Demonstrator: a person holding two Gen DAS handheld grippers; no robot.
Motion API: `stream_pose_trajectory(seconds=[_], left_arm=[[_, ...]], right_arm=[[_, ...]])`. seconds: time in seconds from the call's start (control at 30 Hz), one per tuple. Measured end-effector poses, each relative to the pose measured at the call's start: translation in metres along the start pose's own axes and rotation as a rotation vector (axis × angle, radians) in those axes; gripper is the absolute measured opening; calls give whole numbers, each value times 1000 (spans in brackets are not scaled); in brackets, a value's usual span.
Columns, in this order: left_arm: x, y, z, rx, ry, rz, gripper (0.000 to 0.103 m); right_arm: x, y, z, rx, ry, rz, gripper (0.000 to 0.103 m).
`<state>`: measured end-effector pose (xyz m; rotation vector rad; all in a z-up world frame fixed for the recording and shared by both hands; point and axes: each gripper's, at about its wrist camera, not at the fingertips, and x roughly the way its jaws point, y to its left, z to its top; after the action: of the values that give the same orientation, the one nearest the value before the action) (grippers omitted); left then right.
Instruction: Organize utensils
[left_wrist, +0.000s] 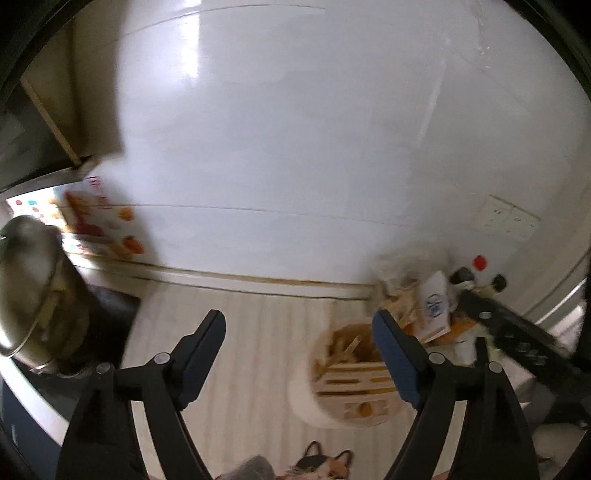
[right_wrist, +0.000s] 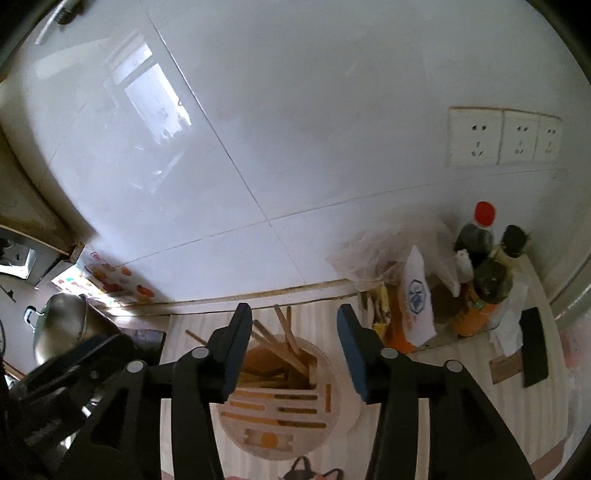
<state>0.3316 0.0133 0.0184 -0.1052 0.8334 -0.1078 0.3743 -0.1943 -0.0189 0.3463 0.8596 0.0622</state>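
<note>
A round white utensil holder (right_wrist: 343, 413) with a slotted wooden top stands on the striped counter; it also shows in the left wrist view (left_wrist: 306, 398). Several wooden chopsticks (right_wrist: 291, 341) stick out of its open section. My right gripper (right_wrist: 293, 317) is open and empty, hovering above the holder's chopstick section. My left gripper (left_wrist: 299, 325) is open and empty, with the holder under its right finger (left_wrist: 391, 354). The right gripper's body shows at the right edge of the left wrist view (left_wrist: 517, 332).
A steel pot (left_wrist: 29, 288) stands at the left on a dark stove. Sauce bottles (right_wrist: 484, 266), a white-orange packet (right_wrist: 415, 299) and a plastic bag (right_wrist: 373, 251) crowd the right corner. A dark flat object (right_wrist: 533, 347) lies at right. White tiled wall with sockets (right_wrist: 502, 136) behind.
</note>
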Motion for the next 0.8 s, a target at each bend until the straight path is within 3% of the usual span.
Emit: stream_pose_trajectory(seconds=[0.03,0.1,0.13,0.23,0.4,0.53,0.8], left_arm=[[-1,3,-4,-4,-1,18,82],[-4,7,-15,-2,-24,56,99],[-6,7,-21,4,-43,77,103],[-8,5,-38,31,-80,148,103],[3,3,-61,25,-36,178,103],[7,1,-73,20,-18,191,103],[-18,1,-86,31,-53,179,103]], right_arm=[[-4,0,-2,-6,-4,-10,58],[-16,0,-10,-22,-20,-28,64],[-20,0,-14,-34,-28,-48,68],[-30,1,-30,-80,-50,-103,82],[-31,5,-61,-156,-41,-174,97],[-25,4,-77,-185,-15,-197,103],[-36,2,-95,-196,-44,-263,103]])
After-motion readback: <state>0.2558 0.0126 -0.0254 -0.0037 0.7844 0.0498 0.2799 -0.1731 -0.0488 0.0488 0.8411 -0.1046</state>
